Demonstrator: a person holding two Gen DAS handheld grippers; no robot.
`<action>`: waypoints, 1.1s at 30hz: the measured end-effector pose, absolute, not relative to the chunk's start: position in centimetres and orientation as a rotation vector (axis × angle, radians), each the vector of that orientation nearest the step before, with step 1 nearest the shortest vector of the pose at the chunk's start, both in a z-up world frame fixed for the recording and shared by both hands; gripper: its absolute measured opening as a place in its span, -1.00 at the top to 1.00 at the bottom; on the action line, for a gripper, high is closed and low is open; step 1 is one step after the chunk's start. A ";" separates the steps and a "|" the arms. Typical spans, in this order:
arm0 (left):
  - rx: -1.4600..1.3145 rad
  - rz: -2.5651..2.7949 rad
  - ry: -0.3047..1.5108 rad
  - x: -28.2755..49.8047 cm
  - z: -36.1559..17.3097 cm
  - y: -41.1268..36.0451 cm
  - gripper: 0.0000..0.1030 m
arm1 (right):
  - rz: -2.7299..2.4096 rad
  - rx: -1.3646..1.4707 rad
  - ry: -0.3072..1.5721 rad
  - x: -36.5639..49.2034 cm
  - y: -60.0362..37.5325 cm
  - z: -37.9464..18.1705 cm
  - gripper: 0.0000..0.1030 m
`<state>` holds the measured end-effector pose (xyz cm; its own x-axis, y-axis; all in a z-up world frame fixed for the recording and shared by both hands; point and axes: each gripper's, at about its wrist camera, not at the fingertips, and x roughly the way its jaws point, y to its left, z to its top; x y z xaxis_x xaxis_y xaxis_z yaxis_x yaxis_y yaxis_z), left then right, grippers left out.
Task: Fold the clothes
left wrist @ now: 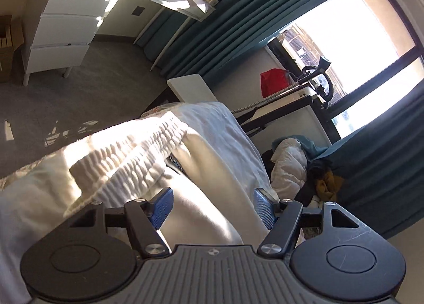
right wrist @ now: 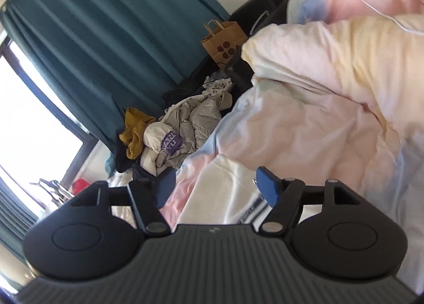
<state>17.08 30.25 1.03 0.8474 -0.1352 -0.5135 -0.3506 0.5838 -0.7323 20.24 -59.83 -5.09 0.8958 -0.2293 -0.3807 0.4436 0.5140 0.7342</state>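
A cream white garment with a ribbed elastic band lies on the bed, in the left wrist view. My left gripper is open just above it, its blue pads either side of a fold of the cloth, not closed on it. In the right wrist view the same white garment lies on the pastel duvet. My right gripper is open over it, jaws wide apart and empty.
A pile of loose clothes lies beside the bed near the teal curtains. A brown paper bag stands behind it. A white dresser, a desk and a window show in the left wrist view.
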 end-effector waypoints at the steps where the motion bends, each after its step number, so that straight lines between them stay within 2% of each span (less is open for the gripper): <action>1: -0.991 0.125 0.579 15.8 0.3 29.7 -0.34 | -0.421 1.002 0.242 18.8 -59.7 -5.7 -0.37; 8: -1.240 0.175 0.739 11.8 -6.1 28.0 -0.40 | -0.391 1.487 0.263 12.3 -58.3 -14.2 -0.36; 17: -1.360 0.162 0.659 13.1 -11.1 29.7 -0.34 | -0.280 1.426 0.394 15.3 -57.0 -15.7 -0.36; 22: -1.302 0.169 0.616 15.2 -11.9 29.8 -0.07 | -0.268 1.316 0.378 17.8 -56.8 -15.5 -0.36; 23: -1.268 0.179 0.611 15.6 -12.0 29.9 0.14 | -0.278 1.289 0.360 18.1 -56.8 -15.3 -0.36; 24: -1.242 0.183 0.612 16.0 -12.2 30.1 0.31 | -0.289 1.264 0.343 18.4 -56.8 -15.1 -0.29; 25: -1.227 0.181 0.615 16.4 -12.4 30.3 0.39 | -0.298 1.247 0.327 18.6 -56.9 -15.0 -0.27; 27: -1.232 0.170 0.611 16.7 -12.8 30.7 0.61 | -0.328 1.216 0.310 19.3 -57.2 -15.2 -0.08; 28: -1.240 0.163 0.608 16.7 -12.9 30.9 0.63 | -0.350 1.204 0.310 19.5 -57.4 -15.3 0.00; 30: -1.229 0.151 0.599 16.9 -12.8 31.2 0.75 | -0.374 1.201 0.321 20.1 -57.9 -15.7 0.41; 32: -1.231 0.130 0.586 17.0 -12.4 31.7 0.80 | -0.388 1.183 0.315 19.9 -58.0 -15.7 0.66; 33: -1.233 0.122 0.580 16.8 -12.1 31.8 0.81 | -0.392 1.174 0.309 19.6 -58.0 -15.6 0.73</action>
